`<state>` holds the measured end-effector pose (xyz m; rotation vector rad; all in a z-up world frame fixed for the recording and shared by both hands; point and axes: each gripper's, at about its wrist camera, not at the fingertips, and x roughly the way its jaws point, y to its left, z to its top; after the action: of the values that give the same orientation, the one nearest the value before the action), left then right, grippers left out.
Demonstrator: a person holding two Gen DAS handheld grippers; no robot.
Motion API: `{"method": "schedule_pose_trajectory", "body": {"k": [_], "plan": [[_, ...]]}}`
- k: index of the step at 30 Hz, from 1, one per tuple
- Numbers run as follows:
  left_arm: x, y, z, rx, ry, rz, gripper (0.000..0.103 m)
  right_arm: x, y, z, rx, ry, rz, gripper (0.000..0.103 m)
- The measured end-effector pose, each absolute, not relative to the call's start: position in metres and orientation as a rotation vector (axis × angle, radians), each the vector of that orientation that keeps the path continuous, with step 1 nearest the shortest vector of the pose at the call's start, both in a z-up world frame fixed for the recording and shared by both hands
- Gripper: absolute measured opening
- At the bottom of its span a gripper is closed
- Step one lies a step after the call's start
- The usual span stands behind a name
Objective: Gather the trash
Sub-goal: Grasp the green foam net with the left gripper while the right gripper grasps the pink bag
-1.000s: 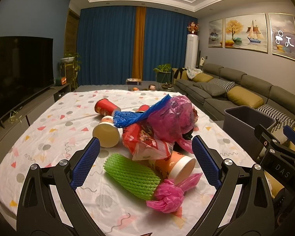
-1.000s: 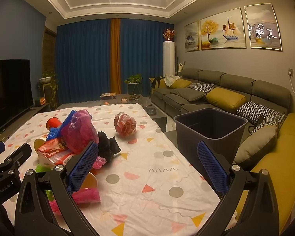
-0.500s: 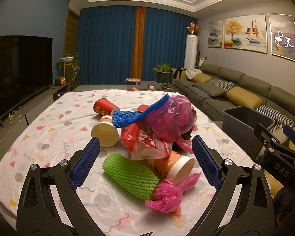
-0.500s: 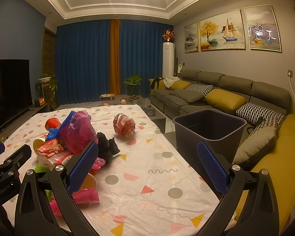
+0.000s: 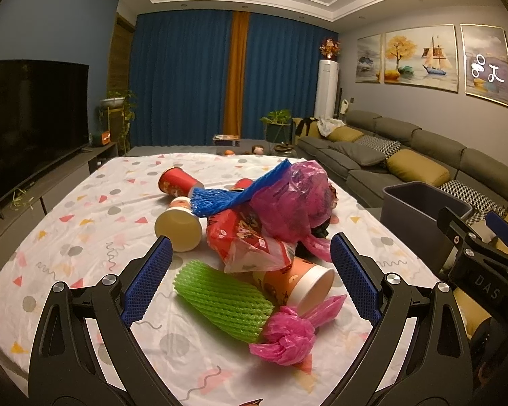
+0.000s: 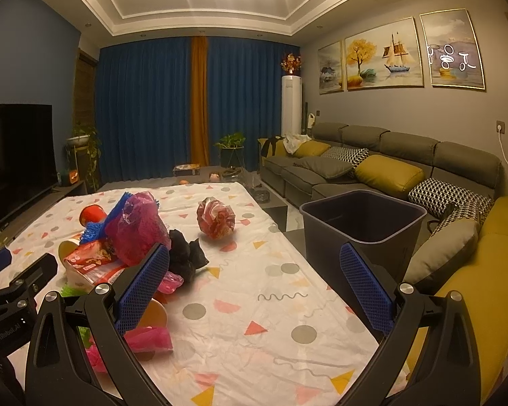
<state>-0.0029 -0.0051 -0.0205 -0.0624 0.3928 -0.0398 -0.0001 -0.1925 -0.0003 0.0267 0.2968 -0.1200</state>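
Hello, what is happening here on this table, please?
A person holds two grippers over a table covered with a patterned cloth, tidying up trash. Both the left gripper and the right gripper are open and hold nothing. A pile of trash lies ahead: a green foam net, paper cups, pink bags, a red wrapper. The gray bin stands beside the table; no trash shows inside it.

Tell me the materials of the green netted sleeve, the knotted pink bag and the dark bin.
Green netted sleeve: looks like soft foam mesh, matte; raised open lattice.
Knotted pink bag: thin plastic film, glossy; crinkled, slightly translucent.
Dark grey bin: probably rigid moulded plastic, dull finish; smooth walls and a thin even rim, though the dim light leaves that open.
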Motion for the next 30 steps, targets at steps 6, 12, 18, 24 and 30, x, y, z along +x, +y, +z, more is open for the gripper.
{"method": "schedule_pose_trajectory", "body": {"k": [6, 12, 18, 24, 30], "plan": [[-0.008, 0.006, -0.031, -0.048, 0.388, -0.064, 0.093, -0.001, -0.194, -0.003, 0.035, 0.284, -0.116, 0.098], [-0.019, 0.013, -0.049, -0.055, 0.410, -0.123, 0.089, 0.000, -0.190, -0.009, 0.027, 0.286, -0.093, 0.098], [-0.008, 0.010, -0.070, -0.066, 0.507, -0.171, 0.079, 0.002, -0.183, -0.013, 0.014, 0.295, -0.071, 0.098], [0.006, 0.025, -0.077, -0.088, 0.525, -0.121, 0.070, 0.004, -0.180, -0.018, 0.011, 0.308, -0.047, 0.098], [0.029, 0.040, -0.086, -0.093, 0.589, -0.103, 0.069, 0.007, -0.163, -0.027, -0.010, 0.330, 0.008, 0.095]]}}
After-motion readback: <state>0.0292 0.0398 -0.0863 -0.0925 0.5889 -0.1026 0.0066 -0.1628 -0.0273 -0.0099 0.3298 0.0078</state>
